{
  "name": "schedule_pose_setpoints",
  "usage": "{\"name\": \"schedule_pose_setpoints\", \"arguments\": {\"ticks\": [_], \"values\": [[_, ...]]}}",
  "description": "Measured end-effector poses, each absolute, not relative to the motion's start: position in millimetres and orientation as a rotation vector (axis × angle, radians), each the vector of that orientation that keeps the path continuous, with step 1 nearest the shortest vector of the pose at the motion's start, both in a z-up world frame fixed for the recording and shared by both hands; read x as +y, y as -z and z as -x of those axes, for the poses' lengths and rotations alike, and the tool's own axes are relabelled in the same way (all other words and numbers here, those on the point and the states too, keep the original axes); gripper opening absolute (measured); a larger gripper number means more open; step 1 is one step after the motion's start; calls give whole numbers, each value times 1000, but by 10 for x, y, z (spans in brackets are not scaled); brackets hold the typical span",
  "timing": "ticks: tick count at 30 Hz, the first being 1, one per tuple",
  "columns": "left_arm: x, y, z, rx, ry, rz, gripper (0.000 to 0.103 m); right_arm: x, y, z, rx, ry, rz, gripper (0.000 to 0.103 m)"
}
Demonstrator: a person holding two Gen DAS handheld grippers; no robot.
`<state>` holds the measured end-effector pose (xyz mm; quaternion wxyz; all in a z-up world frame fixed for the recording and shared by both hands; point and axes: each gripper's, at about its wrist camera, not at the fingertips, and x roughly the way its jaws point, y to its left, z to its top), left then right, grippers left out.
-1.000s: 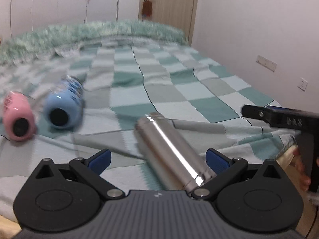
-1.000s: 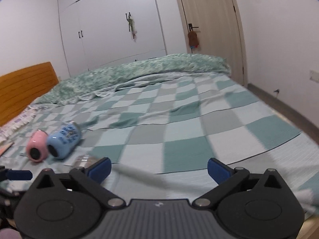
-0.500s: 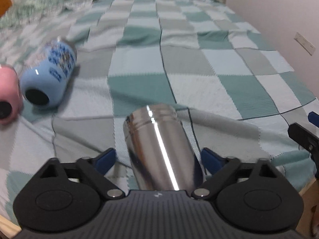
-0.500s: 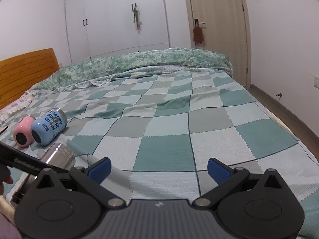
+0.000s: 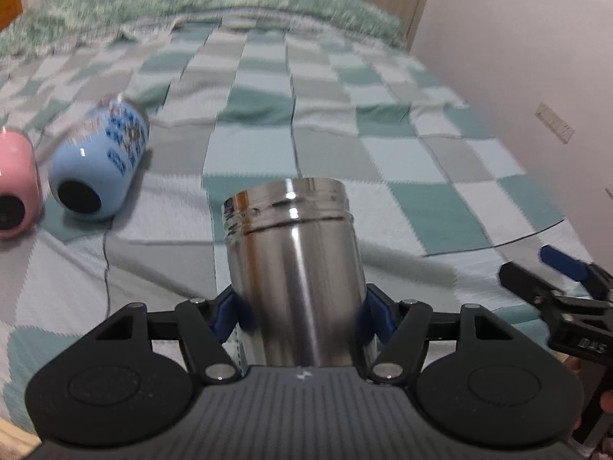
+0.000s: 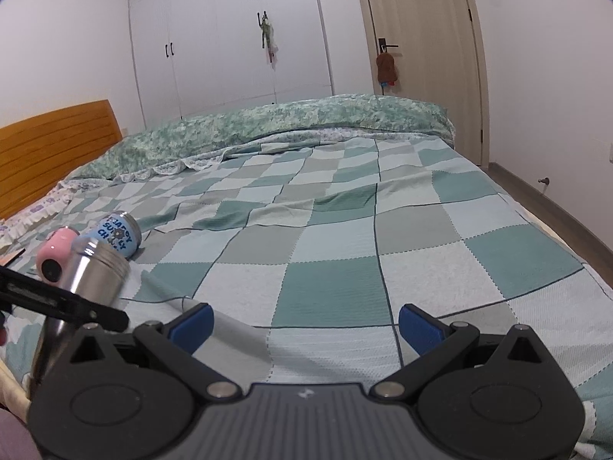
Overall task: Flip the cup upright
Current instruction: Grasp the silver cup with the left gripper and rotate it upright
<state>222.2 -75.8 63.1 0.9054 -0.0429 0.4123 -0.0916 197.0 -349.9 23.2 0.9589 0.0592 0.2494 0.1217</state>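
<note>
On a green-and-grey checked bedspread [image 6: 333, 291], a shiny stainless-steel cylindrical cup [image 5: 295, 276] is pinched between the blue pads of the left gripper [image 5: 302, 316], tilted with its threaded mouth pointing away. Beside it lie a blue printed cup [image 5: 101, 159] and a pink cup [image 5: 15, 184]. Nearby, the right gripper [image 6: 304, 324] hangs with jaws spread, holding nothing.

The right gripper [image 5: 567, 306] body reads "DAS", upside down.

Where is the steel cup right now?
In the left wrist view the steel cup sits centred between the left gripper's fingers, right of the blue cup.
</note>
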Motion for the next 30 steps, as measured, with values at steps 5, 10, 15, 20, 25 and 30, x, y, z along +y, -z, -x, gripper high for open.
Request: {"name": "schedule_pose_setpoints", "arguments": {"ticks": [5, 10, 15, 20, 25, 30], "values": [[-756, -807, -2134, 769, 229, 74, 66, -3511, -222, -1996, 489, -240, -147, 103], [-842, -1022, -2192, 658, 242, 20, 65, -3556, -247, -2070, 453, -232, -167, 103], [-997, -1193, -2512, 567, 229, -5, 65, -3606, -296, -2226, 407, -222, -190, 103], [-1233, -1137, -2918, 506, 213, -50, 65, -3633, -315, -2443, 378, -203, -183, 103], [-1436, -863, -3234, 513, 232, -89, 65, -3642, -297, -2662, 358, -158, -109, 103], [-1512, -533, -3394, 556, 262, -107, 64, -3642, -231, -2794, 352, -127, -37, 103]]}}
